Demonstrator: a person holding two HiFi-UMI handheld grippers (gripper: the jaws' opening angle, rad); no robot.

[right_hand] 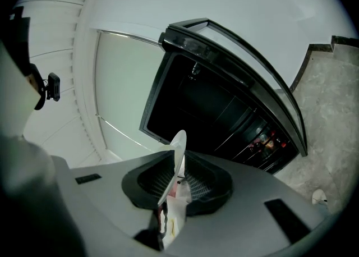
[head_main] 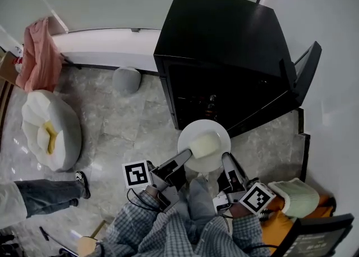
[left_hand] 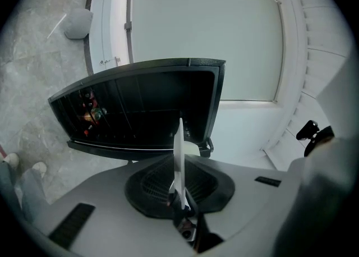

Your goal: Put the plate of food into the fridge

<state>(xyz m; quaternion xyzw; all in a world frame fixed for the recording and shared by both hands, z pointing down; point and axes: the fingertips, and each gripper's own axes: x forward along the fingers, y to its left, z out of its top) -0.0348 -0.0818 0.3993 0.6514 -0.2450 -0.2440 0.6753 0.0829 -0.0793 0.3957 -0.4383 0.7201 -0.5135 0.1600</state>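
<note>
A white plate (head_main: 216, 131) with a pale block of food (head_main: 205, 145) hangs level in front of the open black fridge (head_main: 224, 48). My left gripper (head_main: 188, 155) is shut on the plate's left rim, and my right gripper (head_main: 225, 159) is shut on its right rim. In the left gripper view the plate (left_hand: 178, 155) shows edge-on, pinched by the left gripper (left_hand: 179, 194), with the fridge's dark inside (left_hand: 140, 110) ahead. The right gripper view shows the plate rim (right_hand: 177, 152) clamped in the right gripper (right_hand: 171, 186).
The fridge door (head_main: 305, 73) stands open at the right. Bottles (head_main: 210, 103) sit inside on a shelf. A white cushion (head_main: 50, 129), a pink cloth (head_main: 39, 54) and a grey round object (head_main: 127, 79) lie at the left. Another person's leg (head_main: 39, 194) is at lower left.
</note>
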